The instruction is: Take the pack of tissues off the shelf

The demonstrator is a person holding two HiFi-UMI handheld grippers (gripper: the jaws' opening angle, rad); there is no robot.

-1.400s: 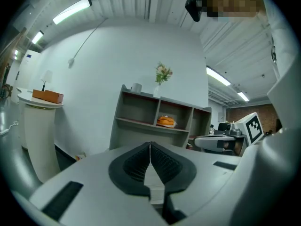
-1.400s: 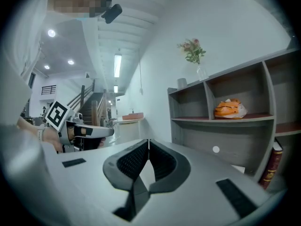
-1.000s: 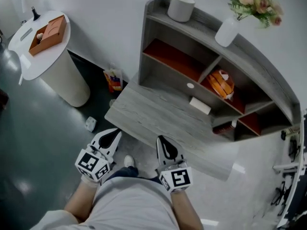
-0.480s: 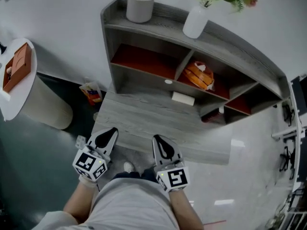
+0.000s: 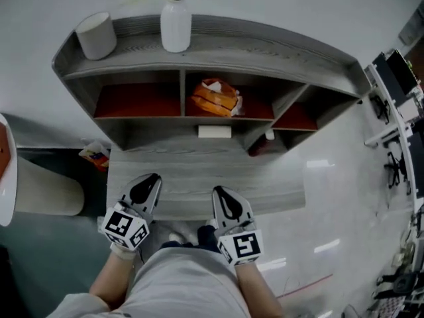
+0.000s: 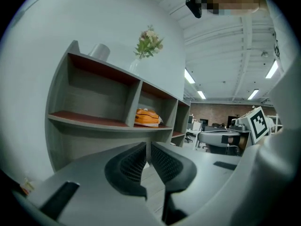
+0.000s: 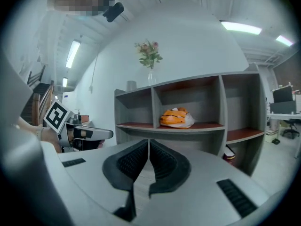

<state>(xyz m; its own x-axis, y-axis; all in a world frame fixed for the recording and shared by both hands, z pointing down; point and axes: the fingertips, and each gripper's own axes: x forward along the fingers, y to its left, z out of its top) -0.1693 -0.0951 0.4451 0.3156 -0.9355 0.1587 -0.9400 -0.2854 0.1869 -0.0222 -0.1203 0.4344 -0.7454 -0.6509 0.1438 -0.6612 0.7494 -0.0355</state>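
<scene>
The pack of tissues (image 5: 215, 98), orange with a white end, lies in the middle compartment of the grey curved shelf (image 5: 265, 45). It also shows in the left gripper view (image 6: 146, 117) and the right gripper view (image 7: 176, 118), far ahead of the jaws. My left gripper (image 5: 147, 189) and right gripper (image 5: 224, 201) hover side by side over the near edge of the grey desk (image 5: 199, 174), well short of the shelf. Both are shut with nothing between their jaws.
A white vase (image 5: 175, 25) with flowers and a white cylinder (image 5: 96, 35) stand on the shelf top. A white box (image 5: 214, 132) lies on the desk below the pack. A small bottle (image 5: 265, 141) sits low at the right, and a snack bag (image 5: 95, 156) on the floor at the left.
The head view has swung round, so the shelf now faces me squarely instead of slanting to the right. Both grippers keep their places in the view and stay shut.
</scene>
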